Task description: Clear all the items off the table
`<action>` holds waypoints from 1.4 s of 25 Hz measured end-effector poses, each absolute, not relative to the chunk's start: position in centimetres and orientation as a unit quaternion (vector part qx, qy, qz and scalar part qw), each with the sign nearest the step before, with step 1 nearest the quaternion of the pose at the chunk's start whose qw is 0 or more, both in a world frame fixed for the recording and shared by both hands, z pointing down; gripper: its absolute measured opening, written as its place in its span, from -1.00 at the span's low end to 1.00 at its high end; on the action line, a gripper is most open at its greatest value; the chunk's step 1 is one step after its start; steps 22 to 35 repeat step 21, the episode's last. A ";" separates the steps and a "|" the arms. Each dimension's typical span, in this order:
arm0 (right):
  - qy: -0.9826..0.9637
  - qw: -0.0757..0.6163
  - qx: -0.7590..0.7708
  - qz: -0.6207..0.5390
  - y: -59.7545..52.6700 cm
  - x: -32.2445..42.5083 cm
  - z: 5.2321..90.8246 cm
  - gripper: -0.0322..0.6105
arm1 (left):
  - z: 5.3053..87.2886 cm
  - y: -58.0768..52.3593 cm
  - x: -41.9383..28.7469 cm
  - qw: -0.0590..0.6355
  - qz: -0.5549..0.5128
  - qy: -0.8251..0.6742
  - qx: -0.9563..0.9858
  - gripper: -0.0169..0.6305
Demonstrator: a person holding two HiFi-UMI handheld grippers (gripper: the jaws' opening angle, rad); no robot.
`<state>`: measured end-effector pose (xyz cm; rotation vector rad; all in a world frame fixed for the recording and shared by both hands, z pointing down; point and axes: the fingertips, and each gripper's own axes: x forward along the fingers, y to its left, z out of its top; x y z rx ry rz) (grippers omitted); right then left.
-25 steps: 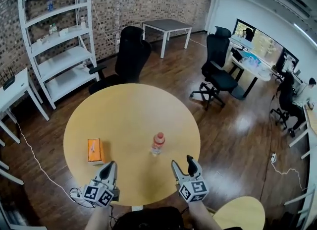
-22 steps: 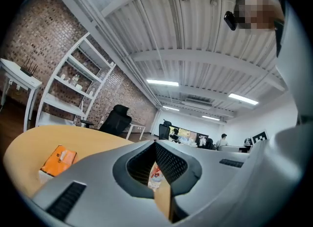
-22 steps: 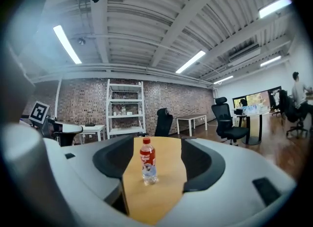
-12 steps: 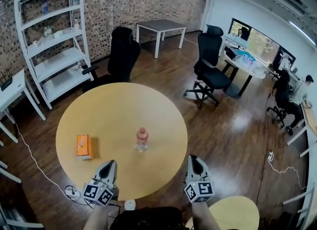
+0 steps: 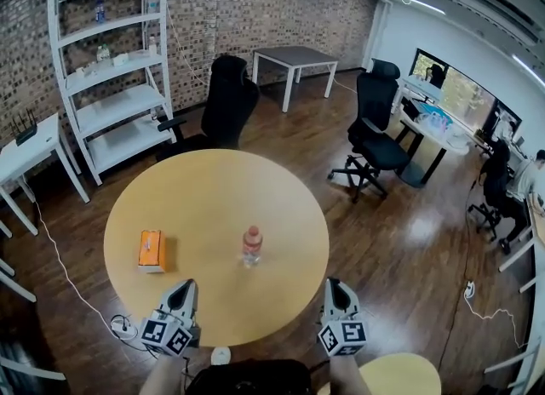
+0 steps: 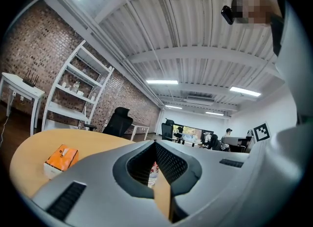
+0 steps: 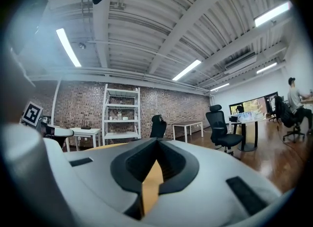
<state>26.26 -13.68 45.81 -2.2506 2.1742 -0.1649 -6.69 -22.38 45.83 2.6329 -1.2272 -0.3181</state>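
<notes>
A round wooden table (image 5: 213, 189) carries an orange tissue box (image 5: 150, 249) at its left and a small clear bottle with a red cap (image 5: 251, 245) near the middle. My left gripper (image 5: 186, 287) hovers at the table's near edge, shut and empty, with the orange box (image 6: 61, 158) to its left and the bottle (image 6: 153, 171) peeking through the slot in its jaws. My right gripper (image 5: 335, 285) hangs just off the table's near right edge, also shut with nothing in it. Both point toward the table.
A black office chair (image 5: 228, 100) stands behind the table and another (image 5: 375, 129) to the right. White shelving (image 5: 115, 70) lines the brick wall, with a white desk (image 5: 30, 151) at far left. A second round top (image 5: 400, 376) sits by my right side. A cable and power strip (image 5: 123, 327) lie on the floor.
The right gripper's jaws have shut from wide open. The view has shifted, and both grippers now sit a little farther back from the bottle and box.
</notes>
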 end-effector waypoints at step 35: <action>0.689 -0.002 -0.722 -0.062 -15.0 25.5 47.1 -0.89 | 47.0 -23.2 -9.5 0.119 -0.097 -0.435 0.887 -0.98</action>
